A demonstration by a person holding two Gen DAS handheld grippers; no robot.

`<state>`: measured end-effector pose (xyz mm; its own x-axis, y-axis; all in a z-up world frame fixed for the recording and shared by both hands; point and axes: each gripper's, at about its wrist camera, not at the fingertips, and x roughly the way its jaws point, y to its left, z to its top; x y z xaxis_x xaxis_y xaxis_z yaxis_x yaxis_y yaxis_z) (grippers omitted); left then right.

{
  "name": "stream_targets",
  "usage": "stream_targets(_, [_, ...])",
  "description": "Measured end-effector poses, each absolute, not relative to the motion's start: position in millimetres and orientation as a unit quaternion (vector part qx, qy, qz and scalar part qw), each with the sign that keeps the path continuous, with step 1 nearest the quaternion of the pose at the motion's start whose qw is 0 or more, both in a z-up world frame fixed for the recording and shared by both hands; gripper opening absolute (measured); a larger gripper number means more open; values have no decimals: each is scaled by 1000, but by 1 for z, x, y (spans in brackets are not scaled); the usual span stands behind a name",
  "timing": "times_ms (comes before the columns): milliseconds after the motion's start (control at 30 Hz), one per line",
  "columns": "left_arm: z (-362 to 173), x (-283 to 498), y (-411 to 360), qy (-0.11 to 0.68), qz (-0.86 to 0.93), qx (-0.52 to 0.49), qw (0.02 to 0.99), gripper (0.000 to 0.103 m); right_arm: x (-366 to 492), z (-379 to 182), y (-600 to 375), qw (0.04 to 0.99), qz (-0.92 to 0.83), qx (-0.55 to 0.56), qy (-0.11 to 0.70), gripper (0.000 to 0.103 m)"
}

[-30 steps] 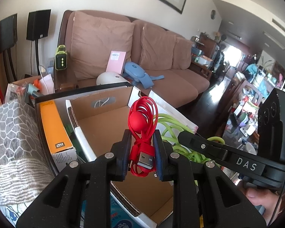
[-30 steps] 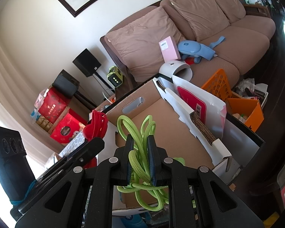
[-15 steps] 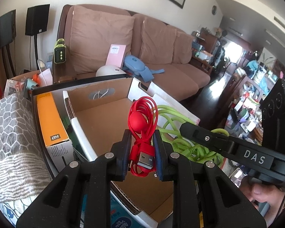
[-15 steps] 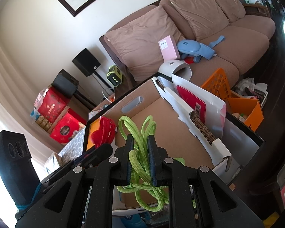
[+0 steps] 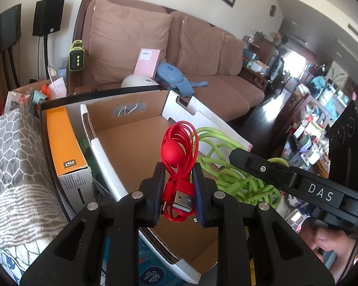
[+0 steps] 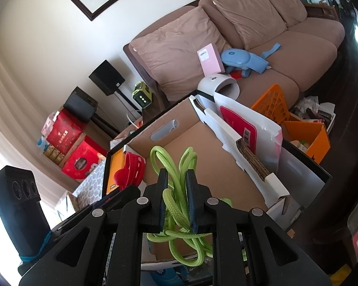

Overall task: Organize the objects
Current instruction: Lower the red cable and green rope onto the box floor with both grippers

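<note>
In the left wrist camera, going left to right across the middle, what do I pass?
Grey patterned cloth → orange box → white side wall of the cardboard box → red cable in the left gripper → green cord → right gripper's black finger.

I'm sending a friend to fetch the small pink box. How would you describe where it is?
Start at the long brown sofa by the wall. On its seat, propped upright against the leftmost back cushion, stands the flat pale pink box with a white label. Beside it lie a blue padded device and a white domed gadget; it alone is pink and rectangular.
</note>
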<state>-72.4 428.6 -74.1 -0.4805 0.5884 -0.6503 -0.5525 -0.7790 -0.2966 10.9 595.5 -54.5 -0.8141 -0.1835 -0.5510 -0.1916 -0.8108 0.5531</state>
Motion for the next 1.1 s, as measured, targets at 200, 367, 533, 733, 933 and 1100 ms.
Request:
stream_targets(200, [-75, -73, 427, -23, 859, -390, 330, 21, 11, -55, 595, 5, 902, -307, 305, 16])
stream_targets(367, [-76, -73, 427, -23, 859, -391, 330, 21, 12, -57, 596, 5, 901, -308, 305, 16])
stream_targets(533, [-77, -73, 427, -22, 859, -390, 330, 21, 12, -56, 597, 5, 901, -308, 306, 16])
stream_targets(733, [-78, -71, 427, -23, 858, -393, 331, 21, 11, -56, 596, 6, 901, -308, 306, 16])
stream_targets(933, [-82, -68, 429, -22, 856, -396, 333, 21, 12, -57, 597, 6, 900, -308, 307, 16])
stream_targets(1100, [-81, -68, 430, -22, 855, -398, 333, 21, 11, -56, 597, 7, 900, -308, 307, 16])
